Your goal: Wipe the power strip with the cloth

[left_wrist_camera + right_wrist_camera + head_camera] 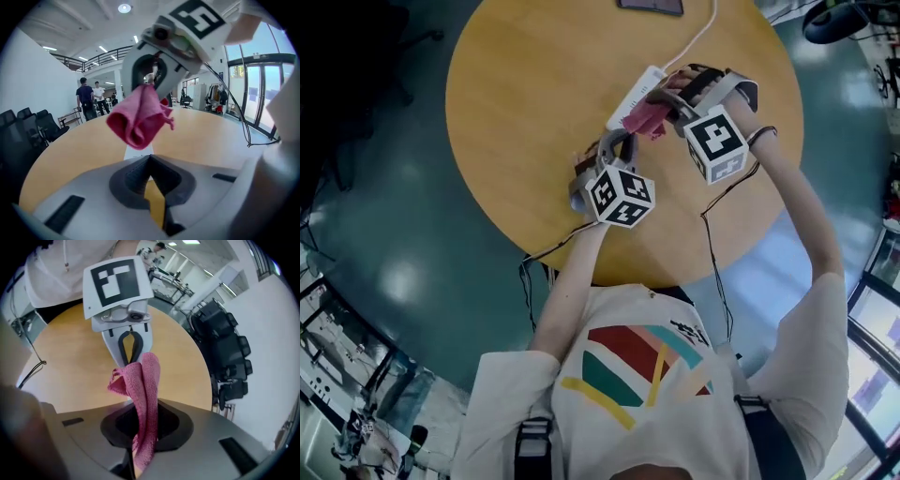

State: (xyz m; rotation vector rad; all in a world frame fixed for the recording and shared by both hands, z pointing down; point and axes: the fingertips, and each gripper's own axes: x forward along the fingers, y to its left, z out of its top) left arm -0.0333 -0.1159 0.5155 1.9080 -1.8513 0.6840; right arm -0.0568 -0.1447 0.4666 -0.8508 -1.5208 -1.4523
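Observation:
A white power strip (631, 94) lies on the round wooden table (525, 84), and its cord (701, 33) runs off to the far side. My right gripper (667, 103) is shut on a pink cloth (646, 118), which hangs bunched over the strip's near half. In the right gripper view the cloth (143, 390) rises out of the closed jaws of the right gripper (139, 427). My left gripper (617, 142) sits at the strip's near end, facing the right one. Its jaws look closed in the left gripper view (150, 161), with a bit of the white strip (137, 151) just beyond them and the cloth (139, 119) above.
A dark flat device (651, 6) lies at the table's far edge near the cord. Black cables (712, 234) trail from both grippers over the near table edge. Office chairs (229, 352) stand beside the table, and people (89, 98) stand far off in the hall.

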